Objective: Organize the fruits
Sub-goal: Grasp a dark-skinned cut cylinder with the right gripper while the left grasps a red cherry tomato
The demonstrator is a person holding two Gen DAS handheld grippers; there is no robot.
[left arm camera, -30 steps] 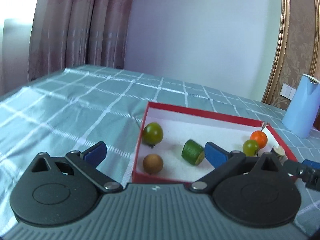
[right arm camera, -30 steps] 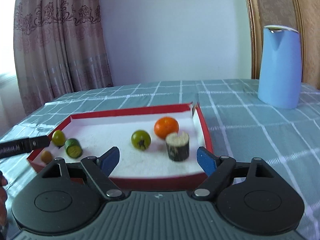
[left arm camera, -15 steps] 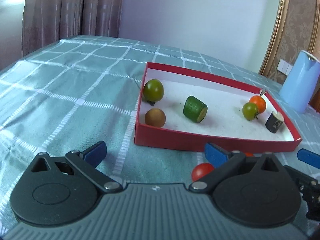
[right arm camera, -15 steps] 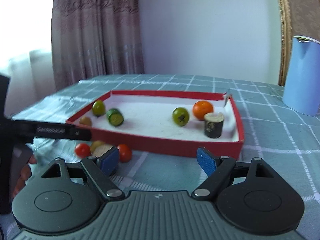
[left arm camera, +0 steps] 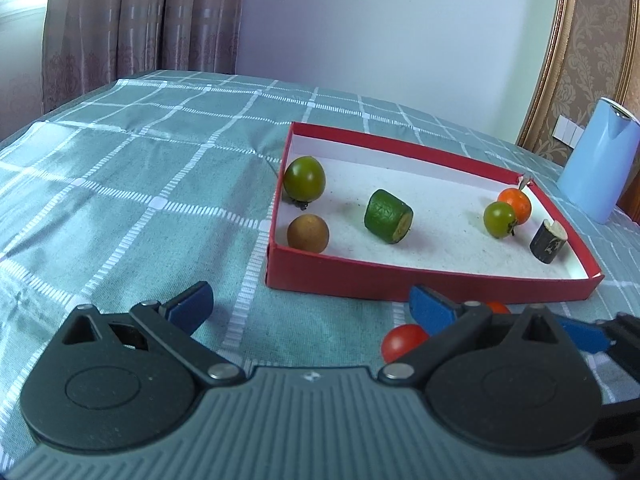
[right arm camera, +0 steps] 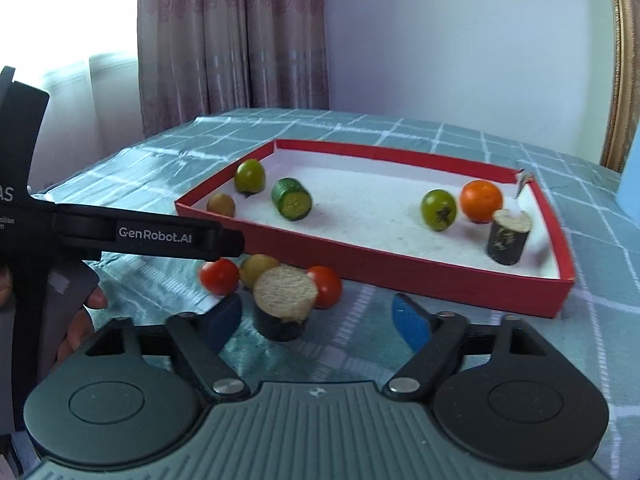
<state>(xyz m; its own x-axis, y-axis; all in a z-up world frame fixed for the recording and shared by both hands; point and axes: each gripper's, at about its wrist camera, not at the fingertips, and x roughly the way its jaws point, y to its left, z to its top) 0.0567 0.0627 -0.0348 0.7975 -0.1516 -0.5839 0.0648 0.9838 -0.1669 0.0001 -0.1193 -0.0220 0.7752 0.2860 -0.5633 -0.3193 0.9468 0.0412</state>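
One label, "GenRobot.AI", reads on the wide-open black left gripper (right arm camera: 224, 242) before the shallow red cardboard box (right arm camera: 400, 268). Since a second ago, both views pulled back, revealing loose fruits. The right gripper's (right arm camera: 316, 322) jaws are closing around a dark cylindrical fruit piece (right arm camera: 282, 304) without touching it.

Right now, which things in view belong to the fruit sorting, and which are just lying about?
Job:
red tray
loose red tomatoes
yellow fruit
dark cut piece
fruits in the tray, e.g. orange one

Lying about:
blue jug
curtain
checked tablecloth

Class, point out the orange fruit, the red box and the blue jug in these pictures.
orange fruit (right arm camera: 481, 201), right wrist view, middle of its skin.
red box (right arm camera: 400, 272), right wrist view, near outer wall.
blue jug (left arm camera: 598, 164), left wrist view, middle of its body.
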